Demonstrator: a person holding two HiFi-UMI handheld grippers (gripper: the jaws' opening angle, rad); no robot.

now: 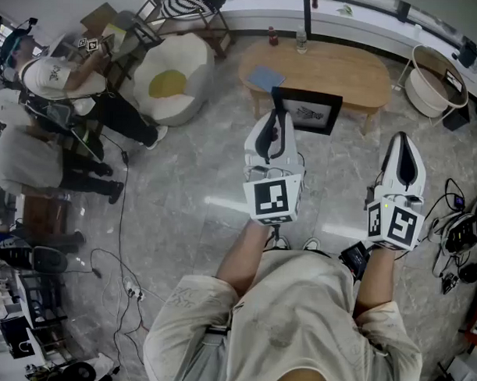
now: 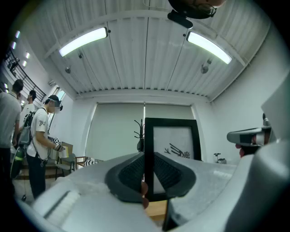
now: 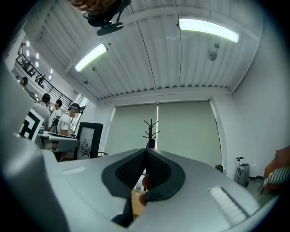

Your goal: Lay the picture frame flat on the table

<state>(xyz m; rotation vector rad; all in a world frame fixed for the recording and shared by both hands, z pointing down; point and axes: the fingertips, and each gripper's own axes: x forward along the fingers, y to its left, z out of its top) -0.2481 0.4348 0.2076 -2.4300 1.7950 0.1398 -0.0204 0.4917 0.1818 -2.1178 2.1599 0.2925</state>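
While the person's forearms stretch forward from the waist, both tongs are held about level, tips slightly raised. The left gripper reaches farther ahead, and its jaws are clamped on the left upright bar of the picture frame, the ribbed pads pressing that black bar from both sides. The right gripper hangs off to the side, well apart from the frame, its jaws closed together with nothing between them.

The frame stands upright at the near edge of the wooden table, its print facing the person. Whether its bottom edge rests on the wood cannot be told. A blue book lies on the table's left part, and two bottles stand at its far edge.

Grey marbled floor lies below, with cables at the right. A white beanbag with a yellow spot sits left of the table, and other people stand beyond it. A coat stand rises before the pale far wall.
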